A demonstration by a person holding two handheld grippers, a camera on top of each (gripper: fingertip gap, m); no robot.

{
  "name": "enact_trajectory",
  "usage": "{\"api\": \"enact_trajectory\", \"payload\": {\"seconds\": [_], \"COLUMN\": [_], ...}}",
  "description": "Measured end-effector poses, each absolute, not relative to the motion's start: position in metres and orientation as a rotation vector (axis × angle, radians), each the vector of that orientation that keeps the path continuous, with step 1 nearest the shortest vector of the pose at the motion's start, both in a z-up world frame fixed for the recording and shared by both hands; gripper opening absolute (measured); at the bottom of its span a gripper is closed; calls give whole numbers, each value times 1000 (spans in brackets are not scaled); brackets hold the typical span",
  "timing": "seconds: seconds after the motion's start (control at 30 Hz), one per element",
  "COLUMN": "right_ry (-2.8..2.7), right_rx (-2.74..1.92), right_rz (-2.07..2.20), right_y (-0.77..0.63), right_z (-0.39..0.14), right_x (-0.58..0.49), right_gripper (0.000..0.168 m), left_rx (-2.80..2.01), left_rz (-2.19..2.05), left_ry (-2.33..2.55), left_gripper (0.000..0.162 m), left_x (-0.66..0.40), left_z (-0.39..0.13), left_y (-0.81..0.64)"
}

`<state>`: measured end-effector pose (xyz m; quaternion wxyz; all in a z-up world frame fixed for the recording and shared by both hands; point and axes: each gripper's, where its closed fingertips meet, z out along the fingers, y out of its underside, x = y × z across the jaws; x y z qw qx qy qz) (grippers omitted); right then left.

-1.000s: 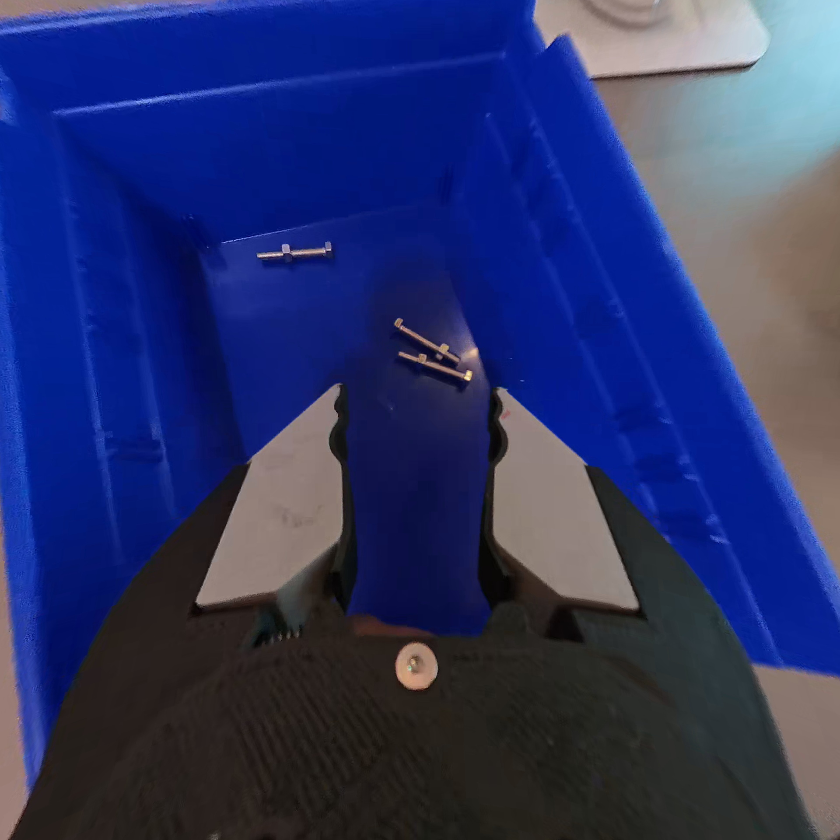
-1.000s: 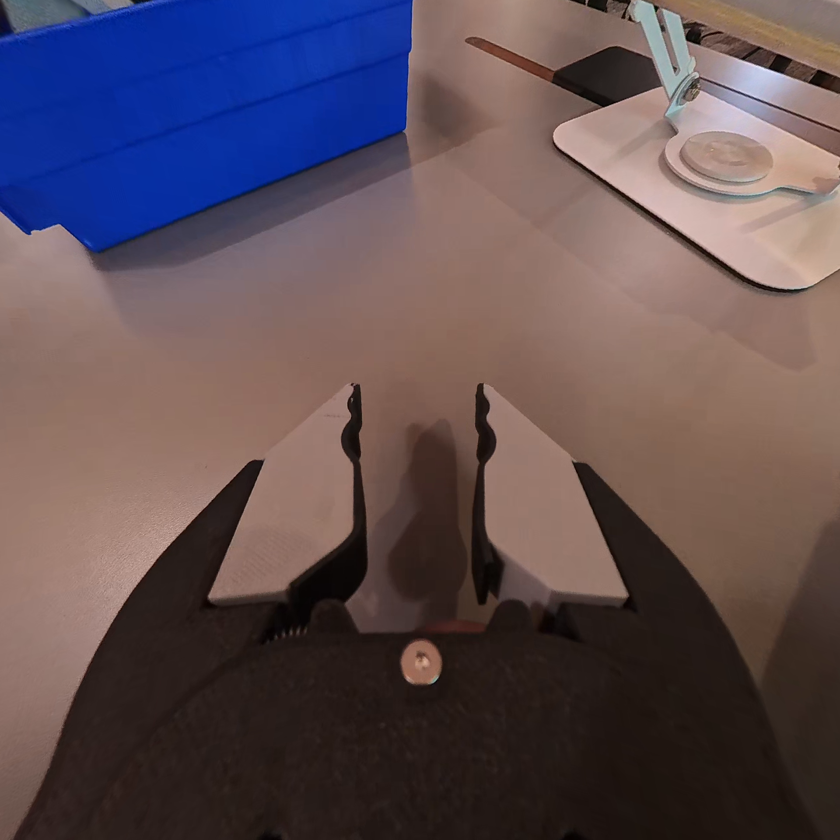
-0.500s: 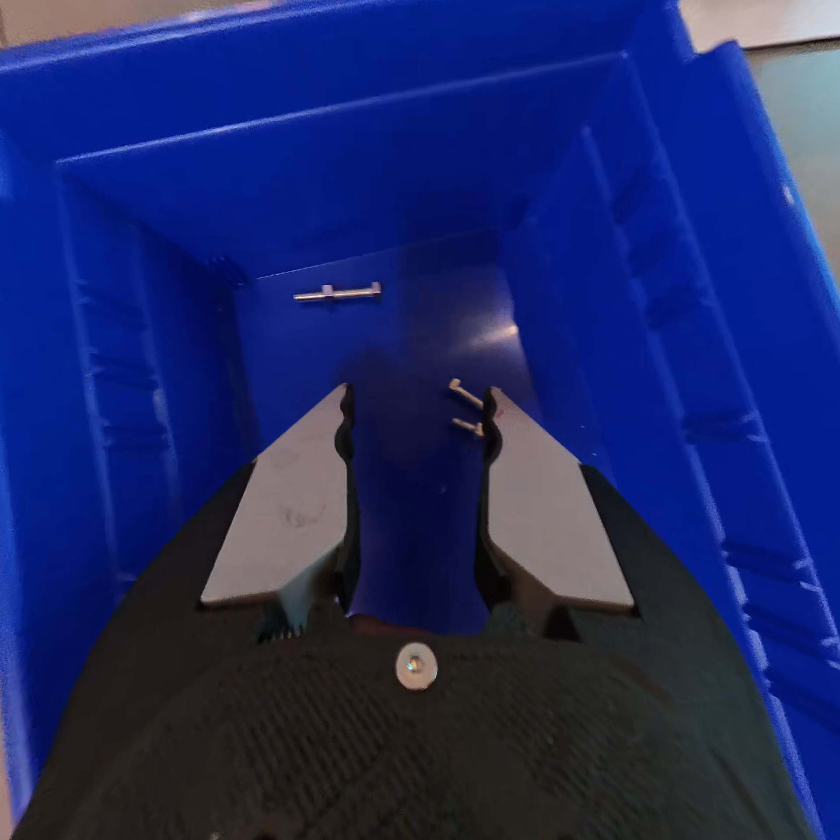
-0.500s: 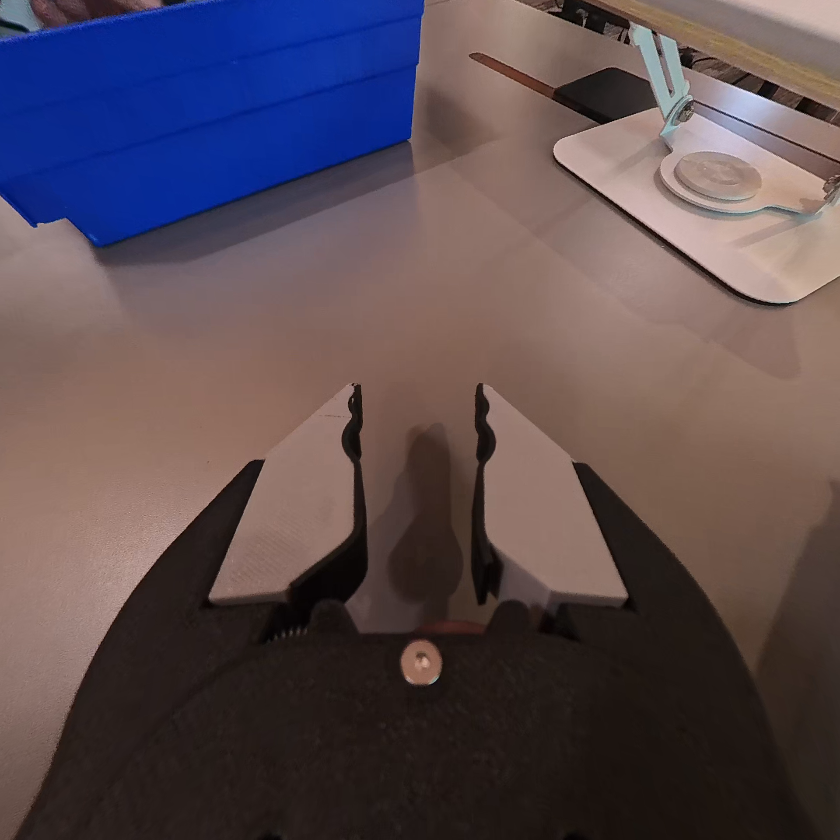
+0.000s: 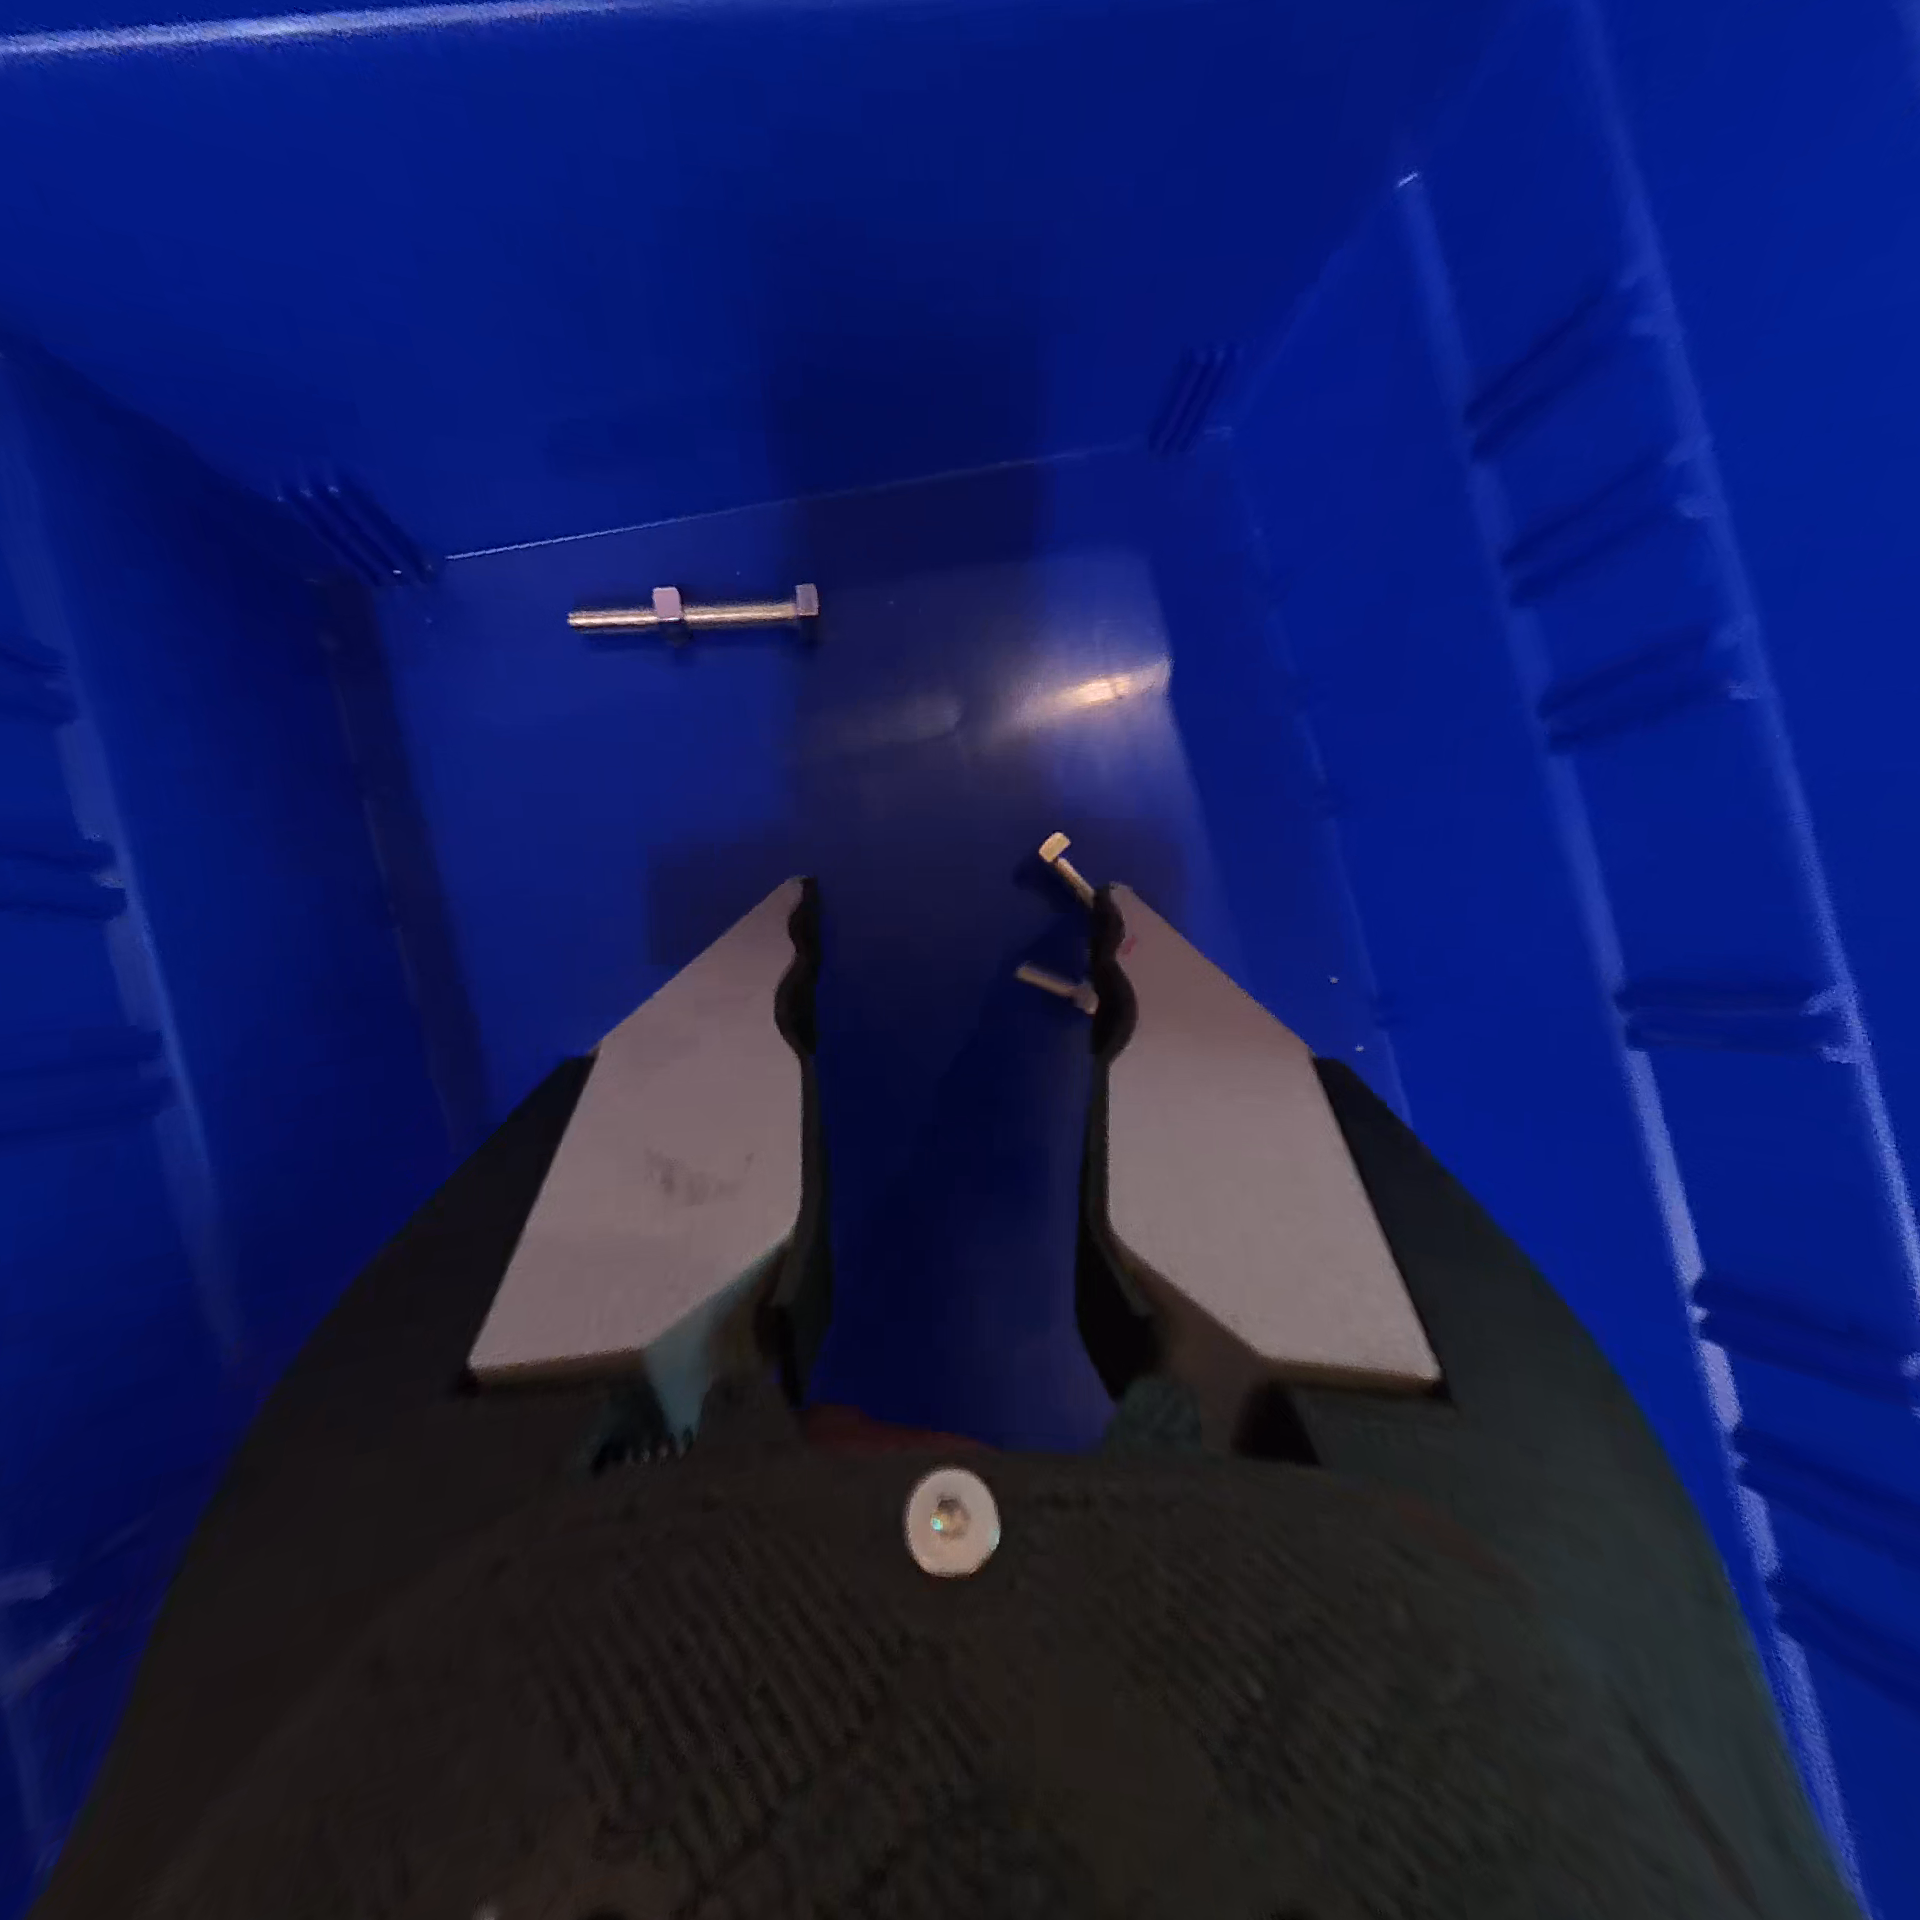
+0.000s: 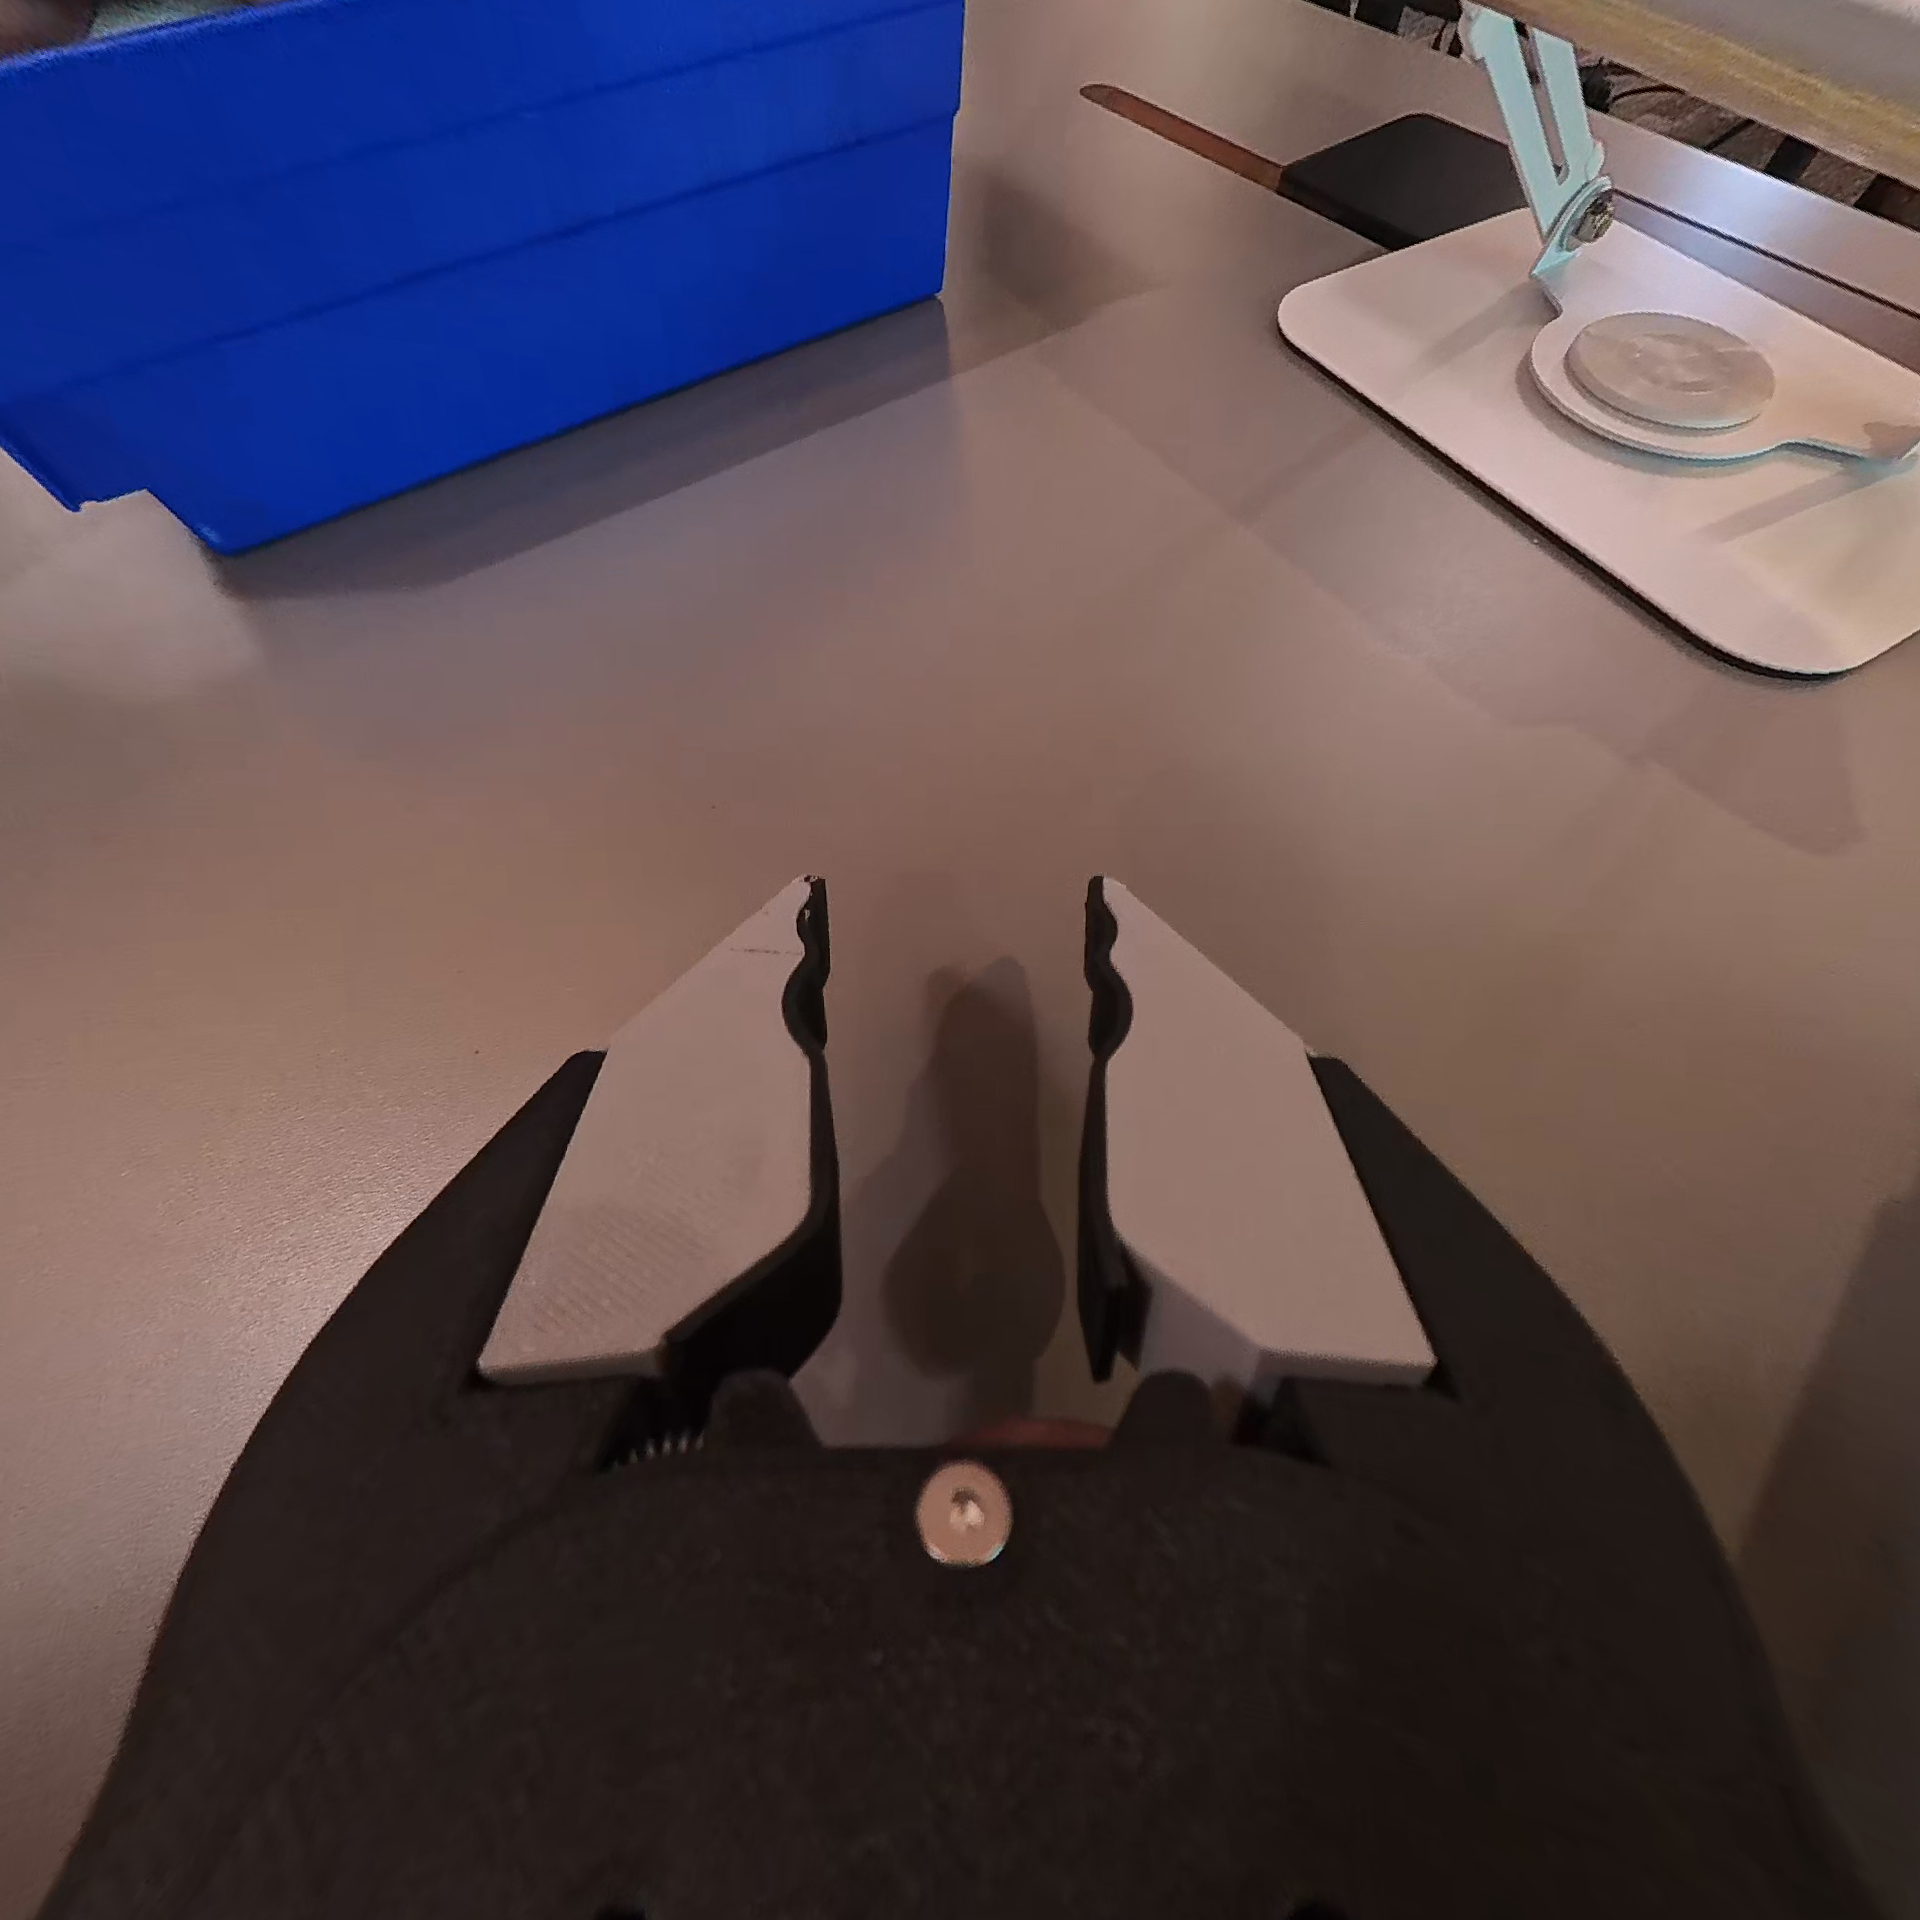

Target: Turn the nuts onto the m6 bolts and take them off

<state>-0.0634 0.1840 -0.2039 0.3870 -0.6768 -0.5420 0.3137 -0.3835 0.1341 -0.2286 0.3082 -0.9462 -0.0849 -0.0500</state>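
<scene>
My left gripper (image 5: pixel 956 894) is open and empty, down inside a blue bin (image 5: pixel 1558 727). A bolt with a nut on its shank (image 5: pixel 694 617) lies across the bin floor near the far wall. Two more bolts (image 5: pixel 1062 864) (image 5: pixel 1051 983) lie just left of my right fingertip (image 5: pixel 1117 914), which hides most of them. My right gripper (image 6: pixel 956 894) is open and empty, low over the grey table (image 6: pixel 520 831), apart from the blue bin (image 6: pixel 468 260) at the far left.
The bin's ribbed walls close in on both sides of the left gripper. In the right wrist view a white stand base (image 6: pixel 1610 447) with a tilted arm sits at the far right, with a dark flat object (image 6: pixel 1382 187) behind it. The grippers' ends are close to 35 cm from one another. The right gripper is farther from the dark flat object (image 6: pixel 1382 187), some 40 cm, than the left, some 30 cm.
My left gripper has gone deeper into the bin and to the right, so the two near bolts now sit by its right fingertip. The right gripper has barely moved.
</scene>
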Motion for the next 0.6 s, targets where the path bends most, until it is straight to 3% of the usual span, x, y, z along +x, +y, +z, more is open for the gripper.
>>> {"api": "enact_trajectory", "payload": {"seconds": [0.23,0.37,0.47,0.6], "right_ry": [-1397,-1399,-1403,-1418], "right_rx": [-1710,-1702,-1706,-1697], "right_rz": [787,781,783,771], "right_y": [182,182,181,180], "right_z": [-204,-204,-205,-205], "right_x": [-64,-64,-64,-64], "right_gripper": [46,46,46,46], "left_rx": [-2533,-2372,-2357,-2350], "left_rz": [-26,105,119,81], "left_ry": [-176,-262,-389,-460], "left_gripper": [44,34,49,51], "left_x": [-383,-412,-431,-436], "left_z": [-230,-200,-196,-205], "left_y": [141,152,152,163]}}
